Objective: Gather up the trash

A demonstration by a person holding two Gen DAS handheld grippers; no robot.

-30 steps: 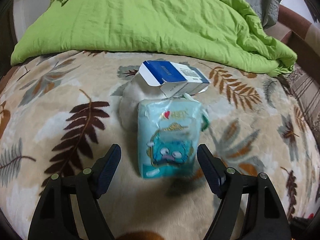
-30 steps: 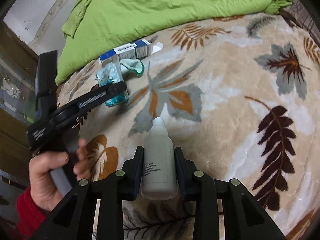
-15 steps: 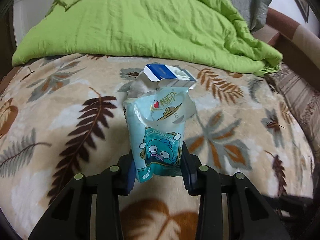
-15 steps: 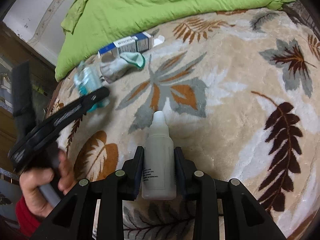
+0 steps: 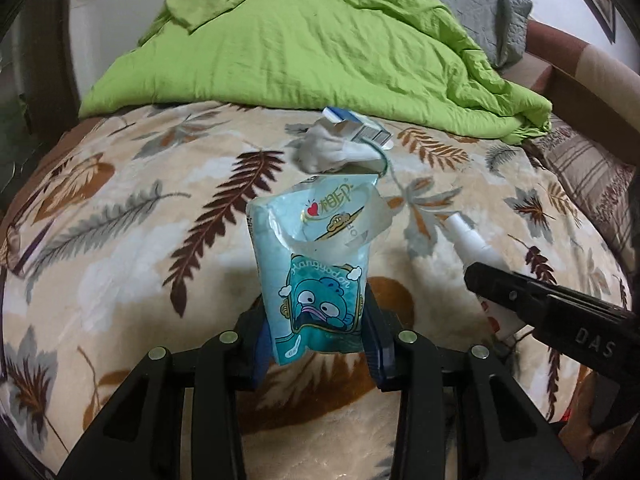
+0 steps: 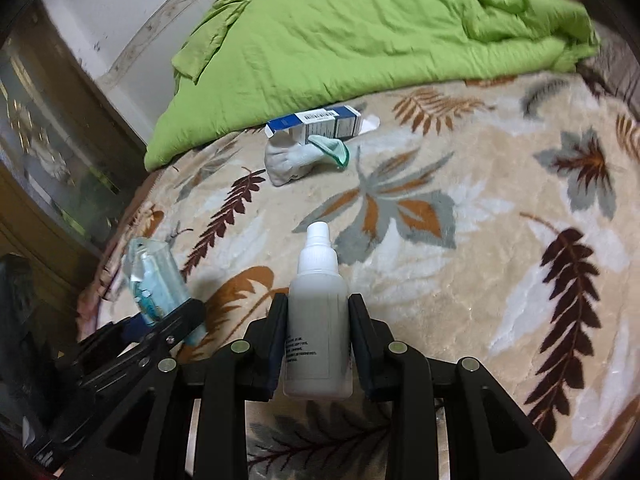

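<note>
Left gripper (image 5: pixel 316 344): jaws had just been closing; both pads pressed the lower half of a tissue packet (image 5: pixel 316 272), which stood upright between them, clear of the blanket (image 5: pixel 120 280).
Right gripper (image 6: pixel 318 344): closed narrowly on a white bottle (image 6: pixel 318 320), gripped at the body, cap pointing away from the camera.
Landmark: green quilt (image 5: pixel 312 48), heaped at the far end of the bed.
Done: two items were in hand, one per gripper; neither was yet in any bin, and no bin was in view.
Left, by judgement: a blue-and-white carton (image 6: pixel 316 124) lay against the near edge of the quilt; a crumpled sock (image 6: pixel 296 160) lay just in front of the carton, touching it. The carton looked like trash; the sock likely was not.
Packet material: thin glossy plastic film, pale blue, cartoon print, top torn open and curled; soft, crushable.
Bottle material: rigid translucent plastic, cylindrical, shoulder tapering to a narrow white cap; printed label low on the body.
Carton material: thin card, oblong, end flap open.
Sock material: grey-white knit with a green cuff.
Blanket material: deep plush pile, beige, leaf pattern.
Quilt material: wrinkled woven cloth.
</note>
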